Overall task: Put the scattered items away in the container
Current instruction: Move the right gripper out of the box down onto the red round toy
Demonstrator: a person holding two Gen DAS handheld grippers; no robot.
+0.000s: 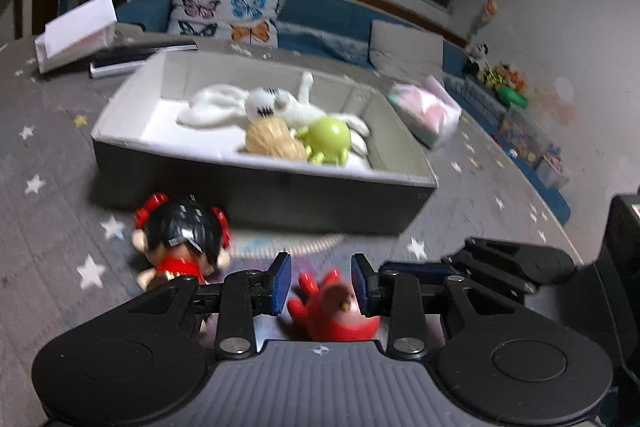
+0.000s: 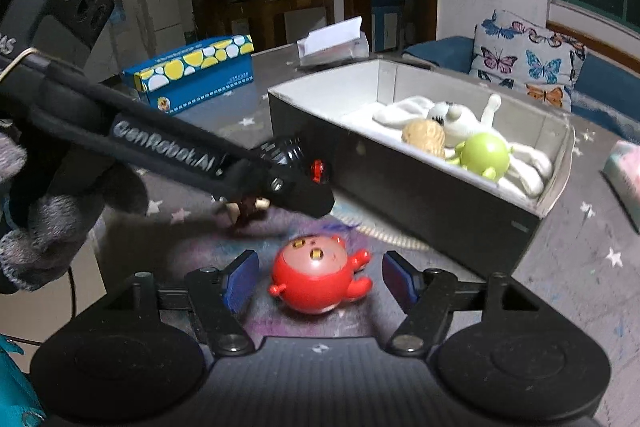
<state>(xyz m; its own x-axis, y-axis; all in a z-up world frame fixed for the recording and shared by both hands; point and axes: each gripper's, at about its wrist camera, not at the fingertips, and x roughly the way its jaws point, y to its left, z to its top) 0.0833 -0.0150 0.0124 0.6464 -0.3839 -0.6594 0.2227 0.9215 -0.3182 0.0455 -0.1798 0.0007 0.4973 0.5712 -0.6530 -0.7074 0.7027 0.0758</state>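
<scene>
A round red toy (image 2: 316,279) lies on the star-patterned tablecloth between the pads of my right gripper (image 2: 320,281); its jaws stand open and clear of the toy on both sides. In the left wrist view the same red toy (image 1: 332,307) shows low under my left gripper (image 1: 321,283), whose jaws are open and hold nothing. A black-haired doll in red (image 1: 180,243) lies just left of the left fingers. From the right wrist view the left gripper (image 2: 304,195) hangs over that doll (image 2: 318,169) and hides most of it. The grey box (image 1: 260,187) holds a white plush rabbit (image 1: 272,103), a tan toy (image 1: 272,139) and a green toy (image 1: 328,139).
A blue tissue box with yellow spots (image 2: 196,71) and a white open carton (image 2: 332,43) stand behind. A pastel packet (image 1: 428,115) lies right of the grey box. A butterfly pillow (image 1: 228,7) rests on the blue sofa. A gloved hand (image 2: 40,219) holds the left gripper.
</scene>
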